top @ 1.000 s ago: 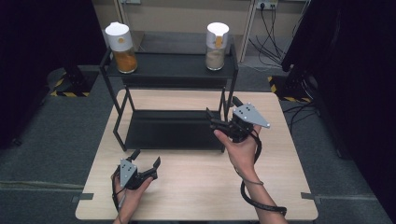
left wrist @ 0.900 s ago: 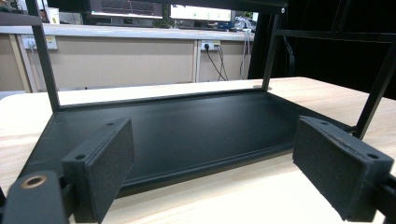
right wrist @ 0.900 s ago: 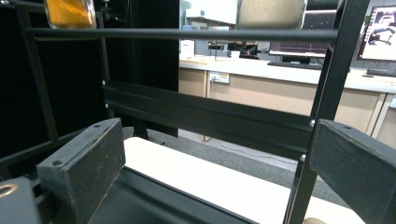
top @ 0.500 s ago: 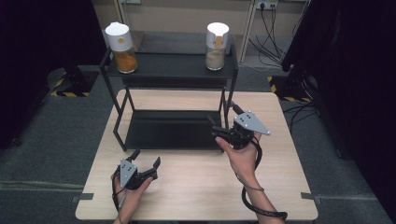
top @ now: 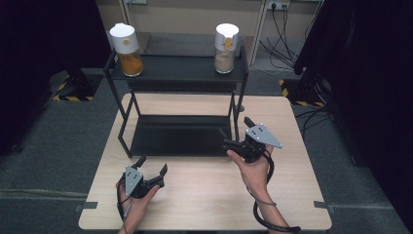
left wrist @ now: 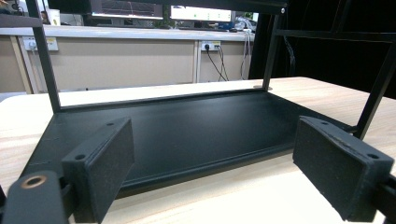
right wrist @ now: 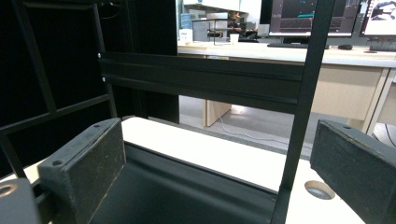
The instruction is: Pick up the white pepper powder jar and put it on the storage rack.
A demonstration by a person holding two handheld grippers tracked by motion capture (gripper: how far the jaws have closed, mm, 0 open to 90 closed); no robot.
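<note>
With both tongs spread and empty, the right tongs [top: 233, 132] risked clipping the rack's front post [right wrist: 299, 121] just ahead of them.

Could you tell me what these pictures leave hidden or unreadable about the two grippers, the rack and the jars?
- Left gripper, high view: the hand under it is cut by the bottom edge.
- Right gripper, high view: its grey plate hides much of the body.
- Orange jar and beige jar, high view: labels too small to read.
- Rack, right gripper view: the frame cuts off its top shelf.
</note>
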